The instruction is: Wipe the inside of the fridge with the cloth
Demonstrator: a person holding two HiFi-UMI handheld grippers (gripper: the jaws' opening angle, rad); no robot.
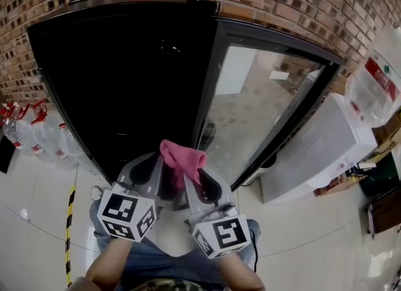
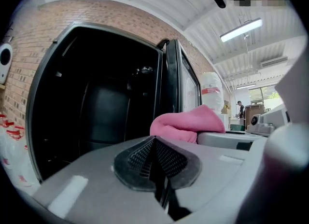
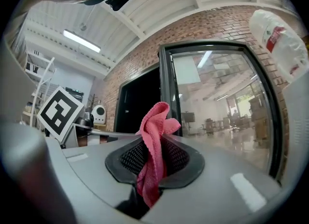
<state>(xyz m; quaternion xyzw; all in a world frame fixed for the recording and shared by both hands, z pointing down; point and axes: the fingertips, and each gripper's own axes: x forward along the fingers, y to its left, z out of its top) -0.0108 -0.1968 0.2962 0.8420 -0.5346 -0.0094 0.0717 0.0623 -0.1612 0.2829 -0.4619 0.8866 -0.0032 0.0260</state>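
Observation:
The black fridge [image 1: 125, 76] stands open in front of me, its inside dark, its glass door [image 1: 263, 108] swung out to the right. A pink cloth [image 1: 182, 161] sticks out of my right gripper [image 1: 199, 180], which is shut on it; the right gripper view shows the cloth [image 3: 154, 141] pinched between the black pads. My left gripper [image 1: 150, 172] is shut with nothing in it, its pads [image 2: 154, 158] pressed together. Both grippers sit side by side just outside the fridge's lower front edge. In the left gripper view the cloth [image 2: 186, 124] shows to the right.
A white water dispenser [image 1: 326, 148] with a large bottle [image 1: 376, 83] stands right of the door. Several water bottles [image 1: 34, 133] sit on the floor at the left. A brick wall [image 1: 301, 1] backs the fridge. Yellow-black tape [image 1: 69, 221] runs along the floor.

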